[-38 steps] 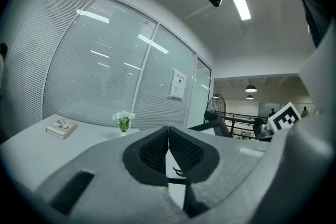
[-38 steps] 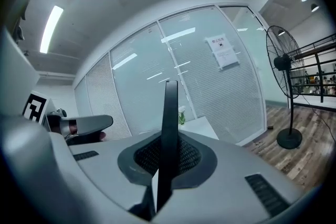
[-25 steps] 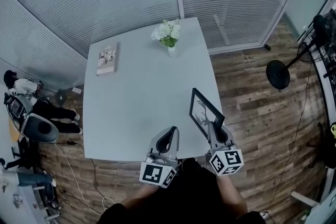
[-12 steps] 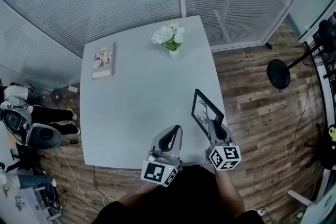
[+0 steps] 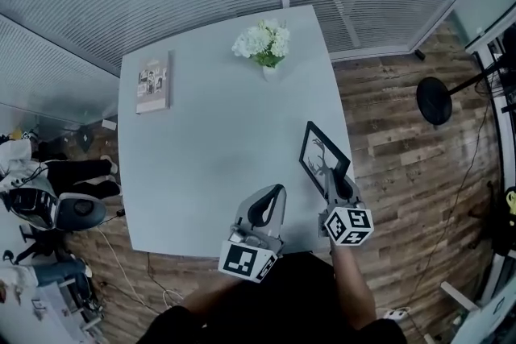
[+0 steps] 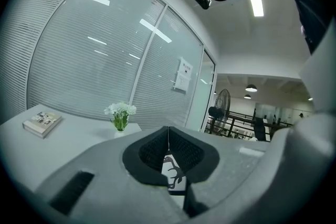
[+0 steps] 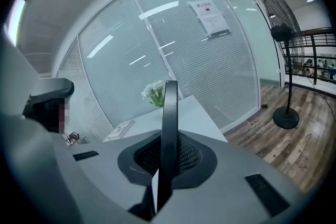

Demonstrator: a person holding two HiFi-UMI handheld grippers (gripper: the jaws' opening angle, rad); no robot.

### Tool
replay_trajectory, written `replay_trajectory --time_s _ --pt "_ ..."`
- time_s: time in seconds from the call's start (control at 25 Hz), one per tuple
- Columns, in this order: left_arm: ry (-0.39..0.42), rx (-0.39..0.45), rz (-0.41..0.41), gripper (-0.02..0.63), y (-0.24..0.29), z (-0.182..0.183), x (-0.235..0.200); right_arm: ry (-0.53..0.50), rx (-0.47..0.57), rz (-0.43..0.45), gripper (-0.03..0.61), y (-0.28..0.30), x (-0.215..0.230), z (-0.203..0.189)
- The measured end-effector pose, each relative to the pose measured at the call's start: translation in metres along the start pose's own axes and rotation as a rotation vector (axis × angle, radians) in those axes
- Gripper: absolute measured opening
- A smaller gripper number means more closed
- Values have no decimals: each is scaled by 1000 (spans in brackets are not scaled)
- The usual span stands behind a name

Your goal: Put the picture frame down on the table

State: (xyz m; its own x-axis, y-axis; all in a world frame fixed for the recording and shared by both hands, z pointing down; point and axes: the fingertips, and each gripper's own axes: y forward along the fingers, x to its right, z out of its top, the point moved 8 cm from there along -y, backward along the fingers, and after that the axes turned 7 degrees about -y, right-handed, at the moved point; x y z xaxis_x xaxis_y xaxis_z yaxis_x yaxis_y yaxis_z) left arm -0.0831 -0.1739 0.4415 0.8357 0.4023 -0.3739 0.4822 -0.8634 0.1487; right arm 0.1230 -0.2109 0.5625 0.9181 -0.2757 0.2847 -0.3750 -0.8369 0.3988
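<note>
Gripping shown: picture frame was clamped edge-on by lower corner in right gripper jaws, held upright over counter near right edge, long axis extending away from jaws. Left gripper jaws were pressed together, empty, just beside.

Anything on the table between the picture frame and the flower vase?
No. In the head view, the table is bare between the picture frame and the flower vase.
</note>
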Motion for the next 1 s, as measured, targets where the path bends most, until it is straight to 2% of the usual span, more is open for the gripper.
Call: replay_trajectory --time_s 0.68,1.0 --pt "-10 -43 18 18 13 -7 -21 76 -73 -28 28 45 17 -23" --pt "-17 -50 21 18 14 -9 -19 69 -131 -64 35 55 29 -31"
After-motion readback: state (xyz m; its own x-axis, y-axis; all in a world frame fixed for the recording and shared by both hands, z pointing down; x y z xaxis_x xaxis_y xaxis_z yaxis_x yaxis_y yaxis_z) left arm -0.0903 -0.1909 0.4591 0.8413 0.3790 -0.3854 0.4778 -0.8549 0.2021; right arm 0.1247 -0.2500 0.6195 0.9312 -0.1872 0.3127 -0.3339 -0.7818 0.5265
